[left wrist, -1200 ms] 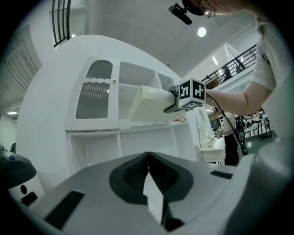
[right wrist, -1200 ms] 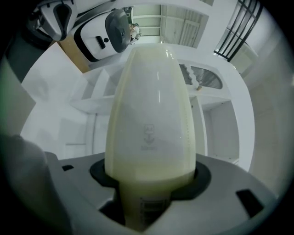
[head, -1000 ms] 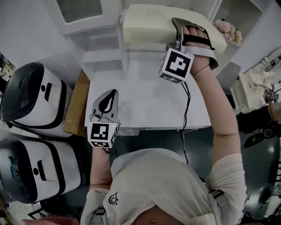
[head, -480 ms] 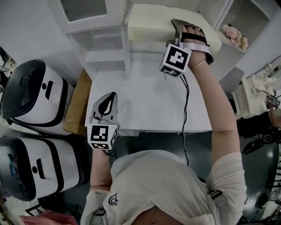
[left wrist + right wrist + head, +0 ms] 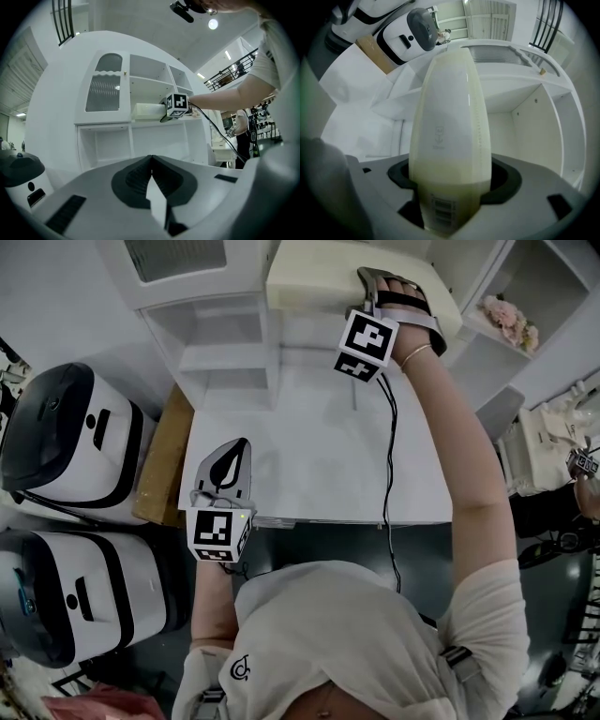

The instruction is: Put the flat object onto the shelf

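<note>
In the head view the right gripper is at the top centre of the frame, arm stretched out to the white shelf unit; its jaws are opening, with the flat cream pack between them. In the right gripper view the pack stands edge-on in the middle of the frame, barcode label at the bottom; it fills the gap of the right gripper, and the dark pads lie against its two broad faces. In the left gripper view the pack lies along a shelf ledge at the centre of the frame, below the open compartments. The left gripper is at the lower left of the head view, over the near left corner of the white table; its own view shows the jaws closed together with nothing between them. Two white appliances with black lids stand at the left edge; a brown cardboard box sits between them and the table.
</note>
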`<state>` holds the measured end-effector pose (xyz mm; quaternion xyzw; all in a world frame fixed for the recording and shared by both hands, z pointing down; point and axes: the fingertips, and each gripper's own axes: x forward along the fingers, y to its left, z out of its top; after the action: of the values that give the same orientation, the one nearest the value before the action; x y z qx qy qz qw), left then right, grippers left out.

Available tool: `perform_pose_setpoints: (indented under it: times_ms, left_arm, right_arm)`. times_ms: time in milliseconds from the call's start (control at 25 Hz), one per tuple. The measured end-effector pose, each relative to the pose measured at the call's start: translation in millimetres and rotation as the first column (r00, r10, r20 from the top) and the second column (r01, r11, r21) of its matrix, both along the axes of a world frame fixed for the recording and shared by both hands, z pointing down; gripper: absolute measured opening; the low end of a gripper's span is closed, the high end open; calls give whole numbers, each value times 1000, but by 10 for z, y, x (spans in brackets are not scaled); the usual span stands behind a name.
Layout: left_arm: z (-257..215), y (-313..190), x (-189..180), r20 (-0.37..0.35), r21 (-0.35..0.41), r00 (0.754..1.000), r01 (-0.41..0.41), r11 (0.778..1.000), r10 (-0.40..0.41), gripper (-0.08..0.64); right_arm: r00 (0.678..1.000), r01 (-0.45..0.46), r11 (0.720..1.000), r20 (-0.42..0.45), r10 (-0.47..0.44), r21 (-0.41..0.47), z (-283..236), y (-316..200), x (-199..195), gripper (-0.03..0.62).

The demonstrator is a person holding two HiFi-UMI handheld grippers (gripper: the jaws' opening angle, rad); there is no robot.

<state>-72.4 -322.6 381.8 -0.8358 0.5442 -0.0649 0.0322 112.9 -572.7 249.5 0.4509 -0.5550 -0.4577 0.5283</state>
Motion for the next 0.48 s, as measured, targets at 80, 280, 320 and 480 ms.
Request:
perform_pose_setpoints:
  times_ms: [80,280,320,480]
  left_arm:
    - [15,-30,-22,-6,-3,1000,5,1000,-5,12]
    - [95,-116,-32,-20,-20,1000,7,1000,-7,12]
    - [119,-133,-24,-22,-28,1000,5,1000,-6,12]
    - [183,-190,-14,-25,-51,1000,-1,999,-1,12]
  right_arm:
    - [1000,2,1000,14,-2,-28,43,-94,-21,377]
    - [1000,-13,1000,-26,13,-2,39,-305,-23,397]
    - [1000,-15,1000,-22,15,-9,41,-345,-23,397]
    - [1000,-20,1000,-24,19,-7,49,-512,-31,414]
